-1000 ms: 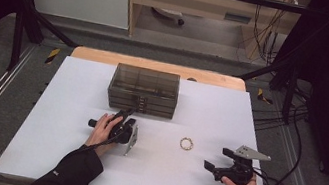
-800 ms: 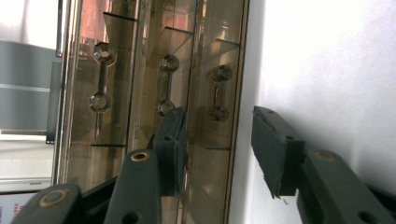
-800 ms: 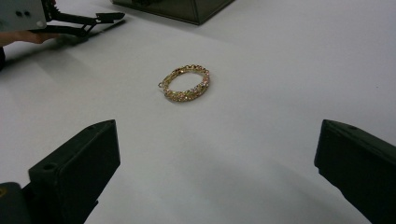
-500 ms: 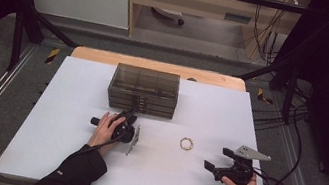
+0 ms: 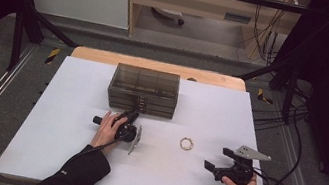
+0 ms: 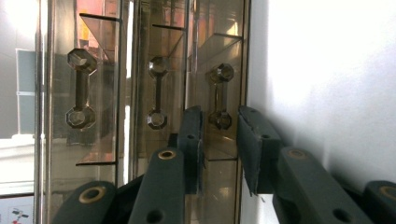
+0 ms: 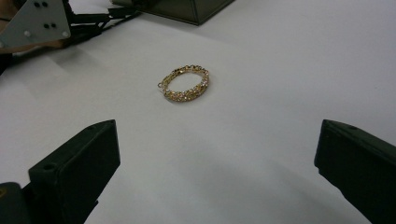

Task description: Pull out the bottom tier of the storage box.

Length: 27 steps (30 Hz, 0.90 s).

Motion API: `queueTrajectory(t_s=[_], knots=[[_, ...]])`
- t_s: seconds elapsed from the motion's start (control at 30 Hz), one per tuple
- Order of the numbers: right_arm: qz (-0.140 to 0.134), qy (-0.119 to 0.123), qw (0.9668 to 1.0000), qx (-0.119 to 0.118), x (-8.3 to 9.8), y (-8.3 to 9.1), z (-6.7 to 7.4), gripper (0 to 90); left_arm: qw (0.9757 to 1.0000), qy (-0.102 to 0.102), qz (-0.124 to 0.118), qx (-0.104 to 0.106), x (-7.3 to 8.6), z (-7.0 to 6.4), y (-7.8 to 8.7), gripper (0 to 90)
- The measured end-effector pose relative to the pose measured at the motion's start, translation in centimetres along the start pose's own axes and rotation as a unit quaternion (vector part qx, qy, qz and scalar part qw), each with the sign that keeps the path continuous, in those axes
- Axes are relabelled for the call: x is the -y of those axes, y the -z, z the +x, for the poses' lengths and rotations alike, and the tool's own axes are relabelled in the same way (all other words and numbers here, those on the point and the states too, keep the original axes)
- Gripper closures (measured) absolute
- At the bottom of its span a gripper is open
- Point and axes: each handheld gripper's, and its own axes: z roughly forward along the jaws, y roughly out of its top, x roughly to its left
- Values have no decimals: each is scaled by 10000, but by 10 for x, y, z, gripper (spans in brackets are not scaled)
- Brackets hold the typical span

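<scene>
Here, one smoky drawer box (image 5: 143, 90) with three handles and one gold bracelet (image 5: 186, 143) sit on the surface (image 5: 59, 105). The left hand-held gripper (image 6: 219, 140), jaws just closing, brackets the nearest handle (image 6: 219, 97) without touching; the right hand-held gripper (image 7: 215, 158), wide open and empty, faces the bracelet just ahead.

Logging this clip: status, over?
Left gripper closing around lowest drawer handle, not clamped. Right gripper open, short of gold bracelet. Nothing in the way.

The left gripper (image 5: 134, 115), rolled onto its side, has just been narrowing its black fingers (image 6: 191, 140) with a gap left, while the right gripper (image 5: 217, 159) holds its fingers (image 7: 77, 170) wide apart.
</scene>
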Motion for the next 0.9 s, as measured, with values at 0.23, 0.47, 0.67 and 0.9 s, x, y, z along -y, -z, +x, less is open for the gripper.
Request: queueTrajectory(t_s=[0.23, 0.47, 0.67, 0.9], knots=[[2, 0, 10000, 3, 0, 0, 0, 7, 9999, -90, 39, -39, -1, -2, -2, 772], [2, 6, 10000, -1, 0, 0, 0, 7, 9998, -187, 91, -58, -2, -2, -2, 779], [14, 7, 10000, 1, 0, 0, 0, 7, 9995, -278, 131, -89, -4, -3, -2, 793], [7, 10, 10000, 2, 0, 0, 0, 7, 9994, -301, 136, -110, -4, -3, -2, 799]])
